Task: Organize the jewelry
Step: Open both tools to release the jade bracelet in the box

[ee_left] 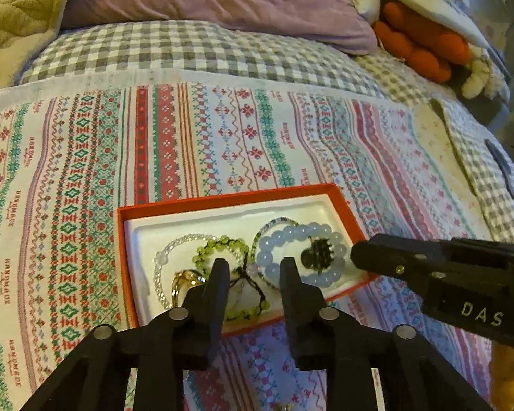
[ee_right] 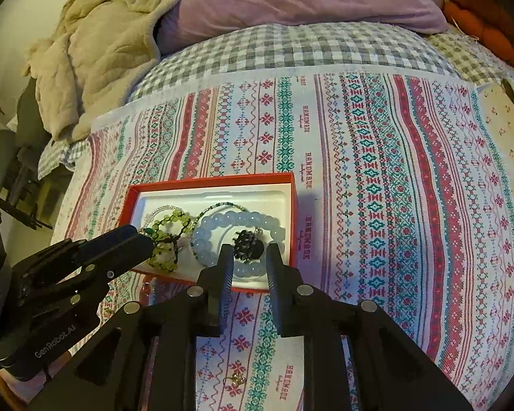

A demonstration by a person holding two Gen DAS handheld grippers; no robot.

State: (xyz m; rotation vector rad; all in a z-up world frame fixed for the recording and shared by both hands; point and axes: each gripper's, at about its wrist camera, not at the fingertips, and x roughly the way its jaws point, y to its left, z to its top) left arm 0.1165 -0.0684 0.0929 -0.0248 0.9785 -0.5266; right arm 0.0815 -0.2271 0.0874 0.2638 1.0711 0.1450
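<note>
Left tongs [ee_left: 253, 265] hang open over the near edge of a red box [ee_left: 222, 200] on a patterned bed cover [ee_left: 85, 171], fingers apart above a clear bracelet [ee_left: 161, 267] and a green bracelet [ee_left: 222, 250]. Right tongs [ee_right: 249, 251], also open and empty, hover above the box's right side, where a blue bracelet [ee_right: 209, 226] rings a black charm [ee_right: 248, 245].

Bracelets [ee_left: 300, 253] lie in the box [ee_left: 222, 202] — box on the cloth [ee_left: 188, 137].
</note>
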